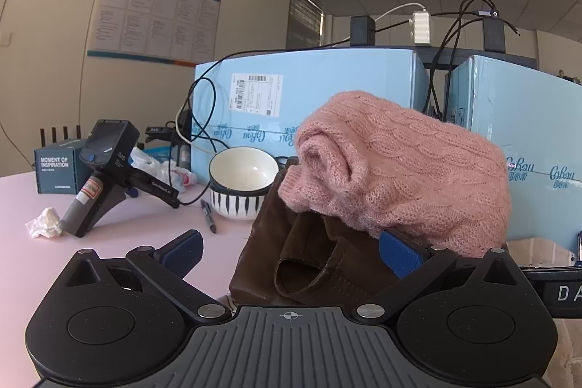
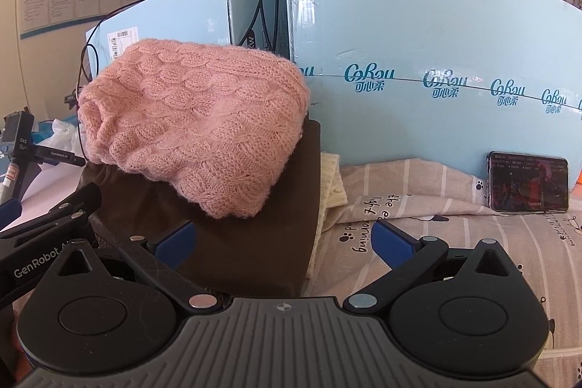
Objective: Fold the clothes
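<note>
1. Left wrist view: the left gripper (image 1: 289, 251) gapes wide and empty before the brown garment (image 1: 291, 264).
2. The right gripper (image 2: 283, 239) is likewise spread, holding nothing.
3. The folded pink sweater (image 2: 196, 130) sits stacked on the brown garment, apparently finished, against the blue boxes (image 2: 418, 35).

My left gripper (image 1: 289, 251) sits low in its frame, fingers spread wide, blue pads (image 1: 398, 251) angled outward and gripping nothing. My right gripper (image 2: 283, 240) is likewise low and centred in its frame, jaws wide apart, blue pads (image 2: 393, 242) bare.
</note>
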Action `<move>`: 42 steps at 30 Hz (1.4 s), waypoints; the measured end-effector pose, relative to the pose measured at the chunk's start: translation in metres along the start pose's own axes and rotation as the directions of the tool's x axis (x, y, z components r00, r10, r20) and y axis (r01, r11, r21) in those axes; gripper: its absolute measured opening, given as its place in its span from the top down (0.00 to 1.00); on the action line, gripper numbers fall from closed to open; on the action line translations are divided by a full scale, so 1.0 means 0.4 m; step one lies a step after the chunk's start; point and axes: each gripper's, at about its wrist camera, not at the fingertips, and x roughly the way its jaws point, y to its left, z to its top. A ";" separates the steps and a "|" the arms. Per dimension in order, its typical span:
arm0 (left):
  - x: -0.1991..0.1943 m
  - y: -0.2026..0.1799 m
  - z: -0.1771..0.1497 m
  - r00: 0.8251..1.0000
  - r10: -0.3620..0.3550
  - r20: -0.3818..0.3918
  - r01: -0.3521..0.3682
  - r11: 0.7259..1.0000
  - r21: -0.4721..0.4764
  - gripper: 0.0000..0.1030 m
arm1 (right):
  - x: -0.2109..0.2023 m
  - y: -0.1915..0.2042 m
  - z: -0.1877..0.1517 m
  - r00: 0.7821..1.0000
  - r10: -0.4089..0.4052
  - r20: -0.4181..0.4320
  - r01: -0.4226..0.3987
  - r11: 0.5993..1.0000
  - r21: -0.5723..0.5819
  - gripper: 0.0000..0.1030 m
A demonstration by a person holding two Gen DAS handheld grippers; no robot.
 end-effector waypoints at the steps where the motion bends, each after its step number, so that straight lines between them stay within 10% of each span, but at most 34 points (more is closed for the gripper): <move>1: 0.000 0.001 0.000 1.000 -0.001 0.001 0.001 1.000 -0.002 0.00 | 0.000 0.000 0.000 1.000 0.000 0.000 0.000 1.000 -0.001 0.00; 42: -0.004 0.006 0.003 1.000 -0.006 0.016 0.006 1.000 -0.018 0.00 | -0.002 0.017 -0.006 1.000 0.008 0.006 -0.007 0.999 -0.042 0.00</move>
